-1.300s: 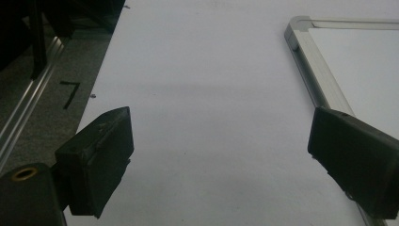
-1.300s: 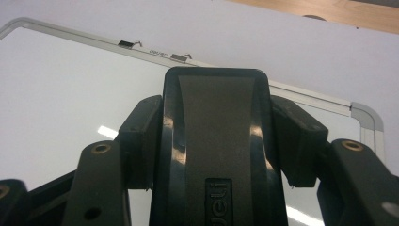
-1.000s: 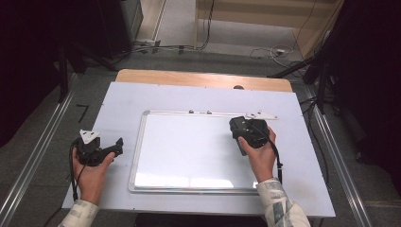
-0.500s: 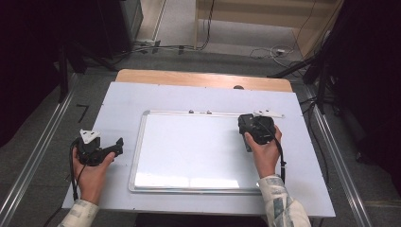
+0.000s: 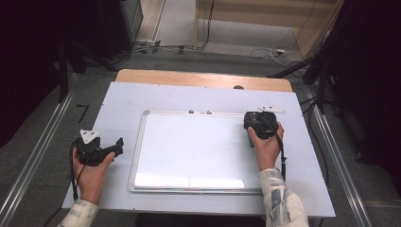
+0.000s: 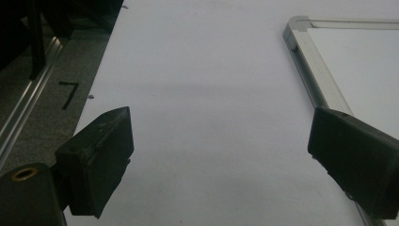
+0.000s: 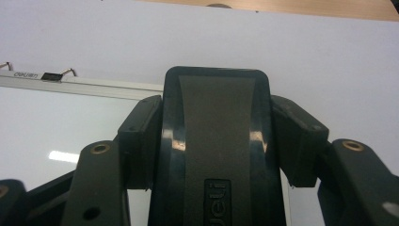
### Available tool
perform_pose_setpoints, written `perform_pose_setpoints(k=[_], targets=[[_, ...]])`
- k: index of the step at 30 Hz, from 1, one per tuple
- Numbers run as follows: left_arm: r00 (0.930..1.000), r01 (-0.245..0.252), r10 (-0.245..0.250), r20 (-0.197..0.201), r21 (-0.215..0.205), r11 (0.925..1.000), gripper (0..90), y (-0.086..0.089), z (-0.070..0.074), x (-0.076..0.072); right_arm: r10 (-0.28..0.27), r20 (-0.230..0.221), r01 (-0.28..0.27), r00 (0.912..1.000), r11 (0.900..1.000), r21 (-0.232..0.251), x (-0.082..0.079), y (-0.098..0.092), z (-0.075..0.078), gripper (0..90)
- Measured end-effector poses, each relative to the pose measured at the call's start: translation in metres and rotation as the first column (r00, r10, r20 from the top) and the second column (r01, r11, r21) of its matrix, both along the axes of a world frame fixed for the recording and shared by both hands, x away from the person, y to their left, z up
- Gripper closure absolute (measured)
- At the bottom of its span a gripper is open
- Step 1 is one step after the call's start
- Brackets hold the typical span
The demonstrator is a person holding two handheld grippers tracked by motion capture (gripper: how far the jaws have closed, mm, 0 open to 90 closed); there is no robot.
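Note:
A whiteboard (image 5: 189, 151) with a silver frame lies flat in the middle of the pale table (image 5: 123, 99). My right gripper (image 5: 257, 124) hovers over the board's far right corner, shut on a dark whiteboard eraser (image 7: 216, 132). The eraser stands upright between the two pads (image 7: 141, 136) and hides the table right behind it. My left gripper (image 5: 116, 145) rests on the table to the left of the board. Its jaws stand wide open with nothing between them (image 6: 221, 141), and the board's frame (image 6: 310, 61) runs just past the right jaw.
Two small clips (image 5: 198, 112) sit on the board's far edge. A wooden strip (image 5: 203, 79) borders the table's far side, with a small dark round thing (image 5: 238, 87) on it. Metal rails (image 5: 38, 156) run along the floor on both sides, and cables lie behind the table.
My right gripper has carried the eraser a little to the right and farther away, toward the board's far right corner. The left gripper has stayed put.

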State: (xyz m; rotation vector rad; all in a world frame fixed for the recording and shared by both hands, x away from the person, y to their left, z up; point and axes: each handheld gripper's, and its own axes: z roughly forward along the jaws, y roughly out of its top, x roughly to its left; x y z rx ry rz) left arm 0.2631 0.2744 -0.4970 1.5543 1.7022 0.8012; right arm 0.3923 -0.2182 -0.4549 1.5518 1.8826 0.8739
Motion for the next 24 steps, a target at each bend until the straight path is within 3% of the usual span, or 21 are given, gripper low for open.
perform_pose_setpoints(k=[10,18,24], targets=[[1.0,0.002,-0.002,-0.004,0.002,1.0,7.9,0.0,0.0,0.0,-0.046,-0.025,0.045,0.9986,0.999,-0.022,0.015,-0.006,-0.013,38.2],[1.0,0.001,-0.001,-0.004,0.002,1.0,7.9,0.0,0.0,0.0,-0.055,-0.039,0.053,0.9977,0.998,-0.036,0.025,-0.003,-0.014,38.2],[1.0,0.001,-0.001,-0.003,0.0,1.0,7.9,0.001,0.0,0.0,-0.072,-0.076,0.068,0.9945,0.996,-0.051,0.03,-0.003,-0.023,38.2]])
